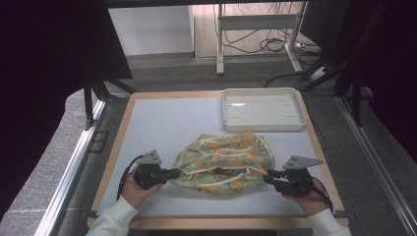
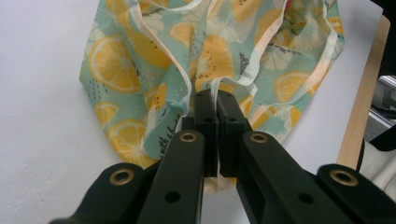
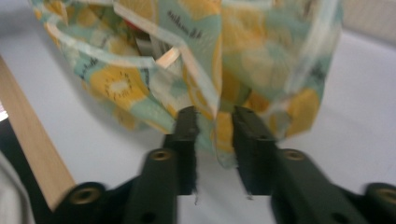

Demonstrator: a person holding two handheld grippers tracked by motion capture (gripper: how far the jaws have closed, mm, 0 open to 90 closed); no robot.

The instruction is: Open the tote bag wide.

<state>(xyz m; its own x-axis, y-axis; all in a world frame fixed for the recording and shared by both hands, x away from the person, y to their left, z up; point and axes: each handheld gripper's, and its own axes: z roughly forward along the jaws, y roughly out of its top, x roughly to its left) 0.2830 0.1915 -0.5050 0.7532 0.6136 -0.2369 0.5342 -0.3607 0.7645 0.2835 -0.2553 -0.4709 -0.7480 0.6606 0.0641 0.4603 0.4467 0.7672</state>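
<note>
A crumpled cloth (image 1: 223, 162) printed with orange and lemon slices on pale green, with cream trim, lies on the white mat near the table's front. My left gripper (image 1: 174, 173) is at its left edge. In the left gripper view the jaws are shut on a fold of the cloth (image 2: 140, 56) and its trim, at the left gripper's tips (image 2: 215, 95). My right gripper (image 1: 268, 176) is at the cloth's right edge. In the right gripper view its jaws stand apart, and a hanging corner of the cloth (image 3: 261, 51) lies between the right gripper's tips (image 3: 215, 114).
An empty white tray (image 1: 263, 128) sits at the back right of the mat (image 1: 162, 123). The table's wooden border (image 2: 362, 93) runs close behind both hands. Desk legs and cables stand on the floor beyond the table.
</note>
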